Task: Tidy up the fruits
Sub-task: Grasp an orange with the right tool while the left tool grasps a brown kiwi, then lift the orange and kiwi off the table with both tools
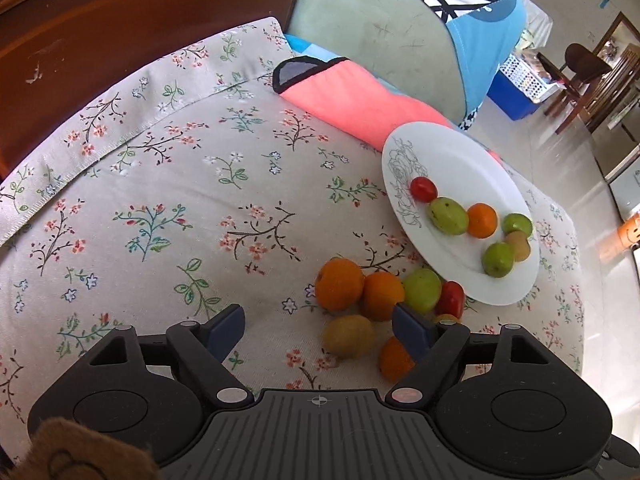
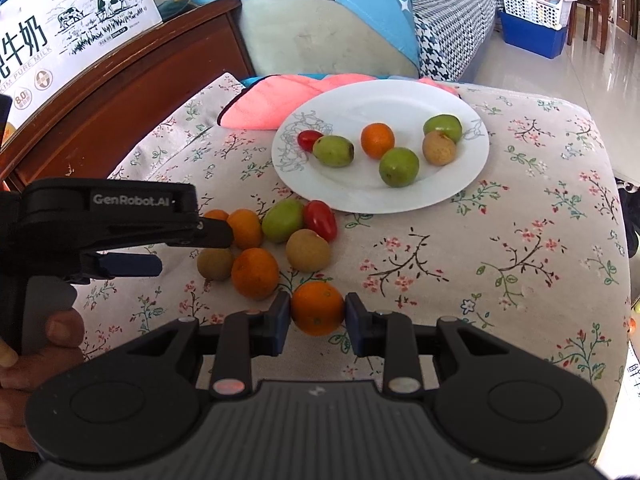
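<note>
Left gripper [image 1: 318,326] jaws apart over loose fruit [image 2: 276,236] on the floral cloth [image 2: 520,240]. Right gripper [image 2: 317,312] clamped on an orange [image 2: 317,309] near the cloth's front edge. Plate [image 2: 360,196] behind holds six fruits.

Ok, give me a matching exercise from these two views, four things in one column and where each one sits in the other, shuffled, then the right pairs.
1. white plate
2. orange
3. left hand-held gripper
4. pink cloth

A. between the right hand-held gripper's pads
B. tucked under the plate's far edge
C. open, above the loose fruit pile
D. on the floral cover, holding six fruits

Pairs: 1-D, 2-A, 3-C, 4-B
</note>
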